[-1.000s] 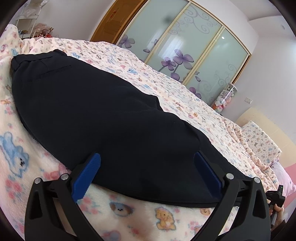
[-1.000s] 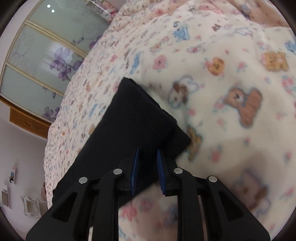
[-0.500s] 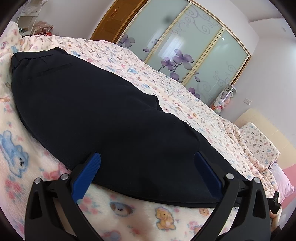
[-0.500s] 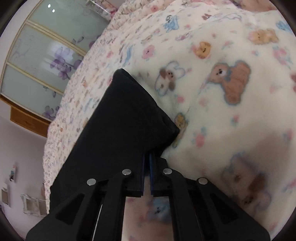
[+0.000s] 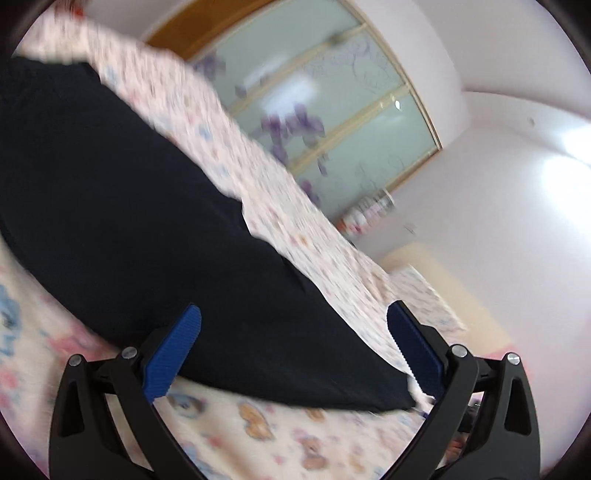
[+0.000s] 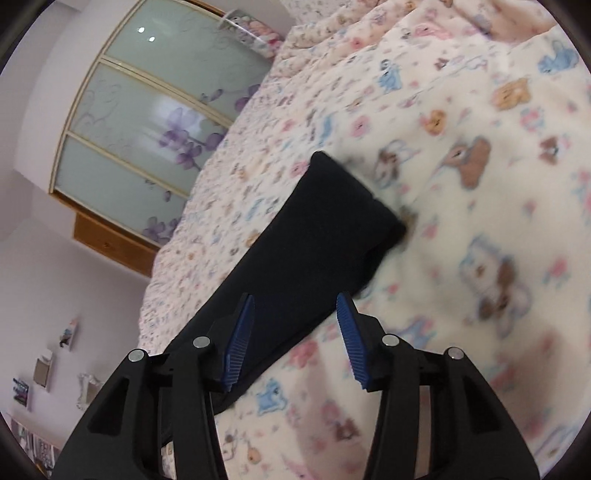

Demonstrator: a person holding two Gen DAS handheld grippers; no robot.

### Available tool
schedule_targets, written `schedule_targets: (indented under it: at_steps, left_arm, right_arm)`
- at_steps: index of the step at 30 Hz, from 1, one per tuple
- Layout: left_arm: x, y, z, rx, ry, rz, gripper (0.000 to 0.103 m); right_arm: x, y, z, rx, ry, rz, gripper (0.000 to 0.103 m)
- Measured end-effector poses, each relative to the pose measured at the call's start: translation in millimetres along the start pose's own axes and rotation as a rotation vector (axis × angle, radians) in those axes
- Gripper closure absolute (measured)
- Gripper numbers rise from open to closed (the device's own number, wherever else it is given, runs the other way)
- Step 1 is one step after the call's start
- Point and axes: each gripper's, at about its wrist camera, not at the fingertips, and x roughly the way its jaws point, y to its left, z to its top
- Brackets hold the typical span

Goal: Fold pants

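Black pants (image 5: 147, 206) lie flat along the bed, waist at the far left, legs running to the lower right. My left gripper (image 5: 295, 343) is open and empty, hovering over the leg near its front edge. In the right wrist view the leg end (image 6: 325, 229) of the pants lies on the blanket with its cuff pointing away. My right gripper (image 6: 295, 328) is open and empty, just above the near edge of that leg. Both views are motion-blurred.
The bed is covered by a cream blanket with cartoon bears (image 6: 480, 184). A wardrobe with frosted sliding doors and purple flowers (image 5: 325, 110) stands behind the bed. A pillow (image 5: 424, 295) lies at the right end. A small shelf with toys (image 6: 251, 26) stands by the wardrobe.
My right gripper, shut on the leg half a second ago, has opened and drawn back. My left gripper has swung, stays open, and the view has tilted and blurred.
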Motion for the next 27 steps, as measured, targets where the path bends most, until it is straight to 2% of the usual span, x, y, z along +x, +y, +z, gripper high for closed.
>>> schedule_targets:
  at_steps: [4, 6, 8, 9, 10, 11, 12, 13, 15, 17, 20, 22, 27]
  left_arm:
    - [19, 17, -4, -0.175, 0.150, -0.193, 0.002]
    - [23, 12, -7, -0.178, 0.186, -0.259, 0.002]
    - [31, 3, -12, -0.152, 0.254, -0.322, 0.002]
    - [36, -4, -16, -0.120, 0.287, -0.321, 0.002]
    - [41, -11, -20, -0.072, 0.307, -0.278, 0.002]
    - [44, -14, -22, -0.041, 0.306, -0.226, 0.002]
    - [46, -15, -23, -0.011, 0.292, -0.141, 0.002]
    - [47, -12, -23, -0.009, 0.271, -0.085, 0.002]
    - [47, 3, -20, -0.066, 0.239, -0.028, 0.002]
    - [46, 10, -18, -0.102, 0.234, -0.052, 0.002]
    - [41, 6, -20, -0.076, 0.221, -0.097, 0.002]
    - [41, 7, -22, -0.088, 0.220, -0.121, 0.002]
    - [32, 8, -23, -0.120, 0.205, -0.148, 0.002]
  right_arm:
    - [11, 0, -3, 0.006, 0.026, -0.009, 0.053]
    - [13, 0, -4, 0.000, 0.032, -0.015, 0.053]
    - [16, 1, -6, -0.010, 0.039, -0.028, 0.053]
    - [17, 0, -7, -0.009, 0.042, -0.032, 0.053]
    - [17, 0, -8, -0.005, 0.042, -0.039, 0.053]
    - [18, -2, -8, 0.007, 0.035, -0.066, 0.053]
    - [13, -4, -10, 0.017, 0.029, -0.079, 0.053]
    - [11, -5, -10, 0.034, 0.015, -0.095, 0.053]
    - [6, -11, -7, 0.079, -0.027, -0.112, 0.053]
    - [3, -17, -1, 0.130, -0.072, -0.145, 0.053]
    - [8, -23, 9, 0.167, -0.103, -0.155, 0.053]
    - [15, -24, 15, 0.156, -0.109, -0.170, 0.054]
    - [34, -38, 27, 0.232, -0.102, -0.175, 0.054]
